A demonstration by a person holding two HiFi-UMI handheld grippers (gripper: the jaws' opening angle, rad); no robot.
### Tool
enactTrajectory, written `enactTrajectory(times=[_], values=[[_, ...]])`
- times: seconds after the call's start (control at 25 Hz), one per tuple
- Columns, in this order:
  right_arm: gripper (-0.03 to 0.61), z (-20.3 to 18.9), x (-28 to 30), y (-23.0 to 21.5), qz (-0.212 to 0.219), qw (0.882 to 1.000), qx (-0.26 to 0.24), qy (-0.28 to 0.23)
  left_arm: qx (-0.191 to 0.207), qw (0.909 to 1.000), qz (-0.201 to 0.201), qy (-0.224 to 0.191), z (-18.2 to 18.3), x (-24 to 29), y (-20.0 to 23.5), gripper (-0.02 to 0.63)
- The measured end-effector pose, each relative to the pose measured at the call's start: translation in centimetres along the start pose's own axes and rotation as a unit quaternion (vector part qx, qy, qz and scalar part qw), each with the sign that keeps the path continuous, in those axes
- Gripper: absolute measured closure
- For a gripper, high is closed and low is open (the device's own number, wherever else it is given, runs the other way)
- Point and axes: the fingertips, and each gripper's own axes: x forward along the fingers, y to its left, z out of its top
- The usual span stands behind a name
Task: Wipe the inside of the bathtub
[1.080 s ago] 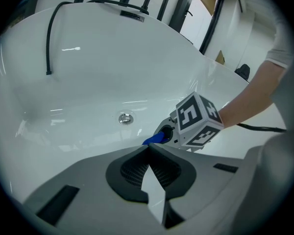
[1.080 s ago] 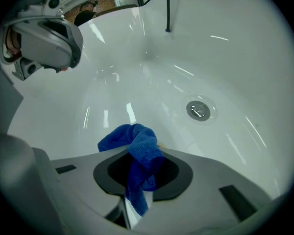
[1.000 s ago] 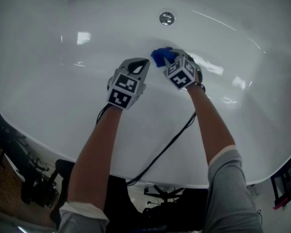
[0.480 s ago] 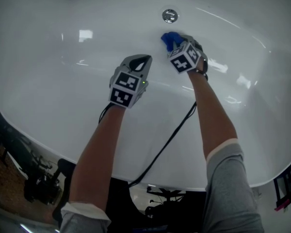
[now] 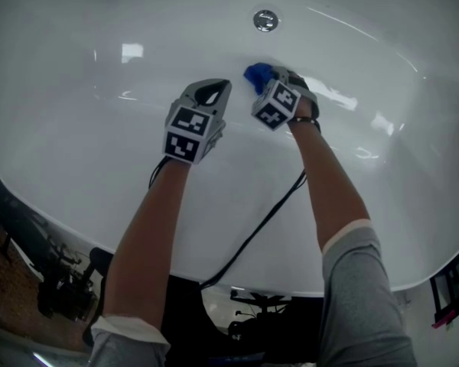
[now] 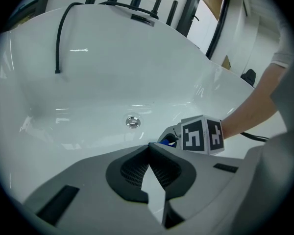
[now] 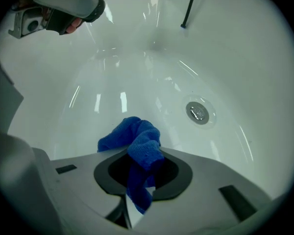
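Right tool [image 7: 143, 154] pinches one blue cloth [image 7: 131, 134] (left tool [image 6: 149, 147] closed, empty).

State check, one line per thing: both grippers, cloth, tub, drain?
left gripper: shut, nothing between the jaws.
right gripper: shut on the blue cloth.
blue cloth: bunched up, clamped, front end sticking out past the jaws.
bathtub: no standing water visible.
drain: uncovered; plugged or open, cannot tell.
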Motion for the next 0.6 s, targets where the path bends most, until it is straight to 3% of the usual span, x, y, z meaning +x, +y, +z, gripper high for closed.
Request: enactTrajectory(times=[0.4,0.6], values=[[0.512,-1.3,0.0,5.0,0.08,0.997,0.0,-0.006,-0.001,1.0,0.002,-0.006,0.3,-0.2,-0.6,0.612],[0.512,-2.0,-0.2,7.5,0.119,0.993,-0.024,0.009,-0.004,0.9999,0.005,-0.008,0.0,-0.7,-0.8,0.612]])
